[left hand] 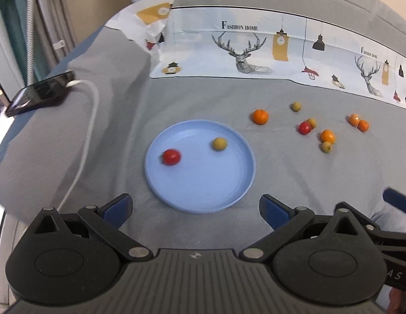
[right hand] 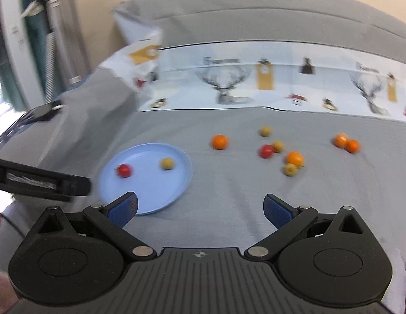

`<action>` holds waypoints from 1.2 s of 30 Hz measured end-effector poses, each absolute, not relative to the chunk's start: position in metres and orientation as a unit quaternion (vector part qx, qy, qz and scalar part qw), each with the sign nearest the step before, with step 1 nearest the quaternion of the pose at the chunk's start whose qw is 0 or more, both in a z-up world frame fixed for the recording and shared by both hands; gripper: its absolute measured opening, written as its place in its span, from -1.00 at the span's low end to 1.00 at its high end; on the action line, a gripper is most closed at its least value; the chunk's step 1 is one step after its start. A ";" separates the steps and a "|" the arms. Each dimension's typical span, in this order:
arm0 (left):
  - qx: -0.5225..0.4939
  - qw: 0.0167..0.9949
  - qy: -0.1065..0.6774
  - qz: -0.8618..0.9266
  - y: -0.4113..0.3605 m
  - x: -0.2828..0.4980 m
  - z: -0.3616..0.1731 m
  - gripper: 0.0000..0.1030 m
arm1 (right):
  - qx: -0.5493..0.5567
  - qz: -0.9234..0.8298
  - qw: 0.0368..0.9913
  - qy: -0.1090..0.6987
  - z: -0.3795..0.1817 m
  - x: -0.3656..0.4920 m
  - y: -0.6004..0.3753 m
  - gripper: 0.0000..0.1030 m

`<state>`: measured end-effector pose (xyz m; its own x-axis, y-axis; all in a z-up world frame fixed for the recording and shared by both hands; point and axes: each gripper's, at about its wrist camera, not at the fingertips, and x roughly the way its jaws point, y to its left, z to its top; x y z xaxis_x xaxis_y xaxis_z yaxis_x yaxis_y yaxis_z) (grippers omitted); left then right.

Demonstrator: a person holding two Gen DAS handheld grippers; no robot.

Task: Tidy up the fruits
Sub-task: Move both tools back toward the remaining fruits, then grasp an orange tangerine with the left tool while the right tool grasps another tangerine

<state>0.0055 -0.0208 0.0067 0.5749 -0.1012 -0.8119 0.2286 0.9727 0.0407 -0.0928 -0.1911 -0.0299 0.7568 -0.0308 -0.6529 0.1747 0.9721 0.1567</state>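
Left wrist view: the left gripper [left hand: 195, 209] gapes wide and empty below the plate [left hand: 203, 198], which holds two fruits. Right gripper [right hand: 200, 209], also wide and empty, should approach the loose orange [right hand: 220, 141] at frame centre squarely, closing gently.

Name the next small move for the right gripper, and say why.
Probably reach the right gripper, open and empty, toward the lone orange: it lies nearest the blue plate, apart from other fruit, and the plate holds only two.
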 end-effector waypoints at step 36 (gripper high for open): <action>0.121 0.831 0.540 -0.056 -0.225 0.282 -0.171 1.00 | 0.107 -0.203 0.883 0.409 -0.210 0.112 -0.370 0.99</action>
<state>0.2823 -0.2247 -0.1715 0.4106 0.0374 -0.9111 0.2231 0.9647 0.1402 0.1118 -0.3705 -0.2103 0.5824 -0.2707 -0.7665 0.4461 0.8947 0.0230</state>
